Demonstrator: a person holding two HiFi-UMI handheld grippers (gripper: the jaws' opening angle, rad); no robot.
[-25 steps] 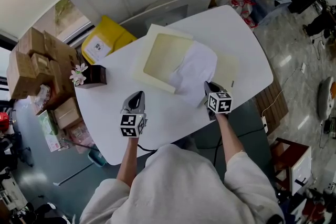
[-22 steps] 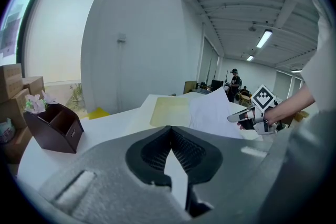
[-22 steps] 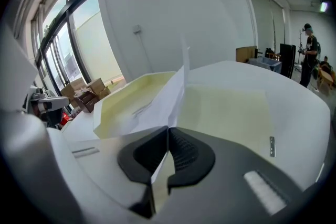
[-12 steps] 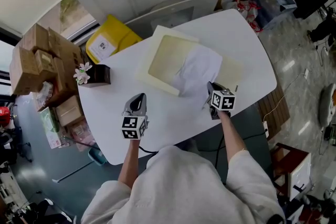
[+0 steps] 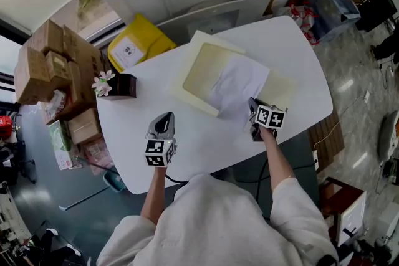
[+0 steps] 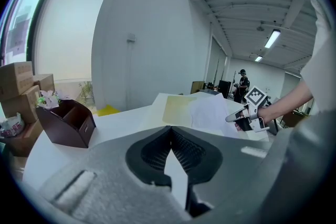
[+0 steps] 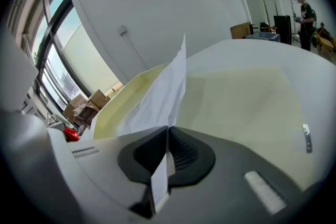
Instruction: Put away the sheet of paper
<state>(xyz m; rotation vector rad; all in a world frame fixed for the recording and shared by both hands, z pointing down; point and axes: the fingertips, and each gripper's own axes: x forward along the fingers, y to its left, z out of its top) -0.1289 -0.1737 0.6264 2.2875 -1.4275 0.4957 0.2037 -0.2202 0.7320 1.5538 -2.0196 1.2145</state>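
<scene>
On the white desk point(image 5: 187, 140) by the wall, our right gripper point(image 5: 254, 106) has its jaws pinching the near edge of the sheet of paper point(image 5: 237, 81); the sheet drapes over the right side of the cream tray point(image 5: 201, 65); our left gripper point(image 5: 163, 123), jaws pressed together on nothing, is well apart to the left.

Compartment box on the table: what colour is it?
Dark brown; the compartment box shows best in the left gripper view.
</scene>
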